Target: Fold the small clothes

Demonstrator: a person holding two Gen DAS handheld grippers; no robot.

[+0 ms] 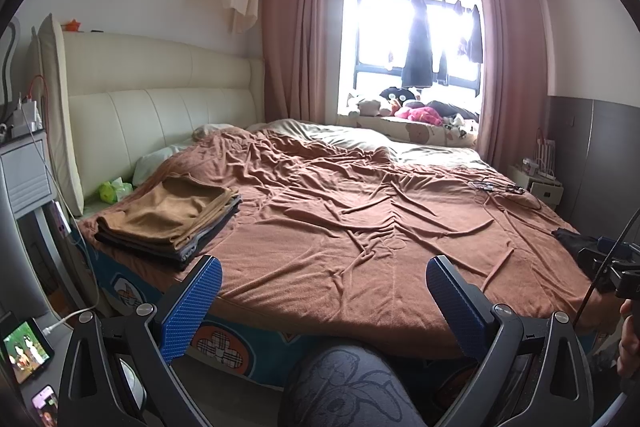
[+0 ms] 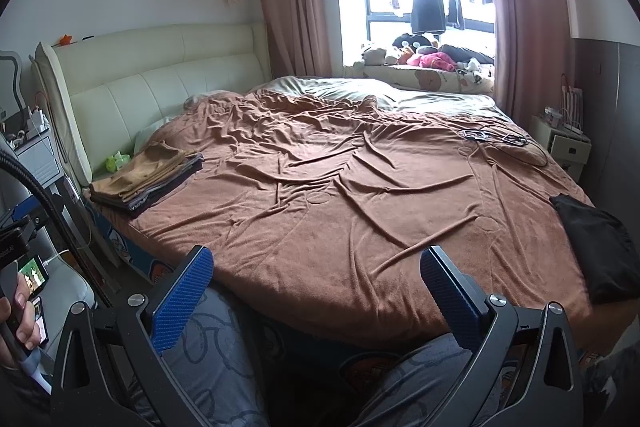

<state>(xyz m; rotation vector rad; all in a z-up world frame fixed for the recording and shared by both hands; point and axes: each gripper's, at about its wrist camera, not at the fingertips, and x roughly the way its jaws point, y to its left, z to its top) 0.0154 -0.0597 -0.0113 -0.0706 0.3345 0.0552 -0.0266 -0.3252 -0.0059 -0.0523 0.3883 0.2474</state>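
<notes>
A stack of folded clothes (image 1: 168,217) with a tan piece on top lies at the bed's near left corner, also seen in the right wrist view (image 2: 146,179). A dark unfolded garment (image 2: 596,247) lies at the bed's right edge; only its tip (image 1: 572,239) shows in the left wrist view. My left gripper (image 1: 324,303) hovers open over the bed's front edge, nothing between its blue pads. My right gripper (image 2: 316,295) is likewise open and empty, short of the bed's front edge, left of the dark garment.
A brown wrinkled blanket (image 1: 360,219) covers the bed. Cables and small items (image 2: 496,139) lie at its far right. A person's knees in grey patterned trousers (image 1: 344,387) sit below the grippers. A nightstand (image 2: 564,143) stands at right, a phone screen (image 1: 26,351) at left.
</notes>
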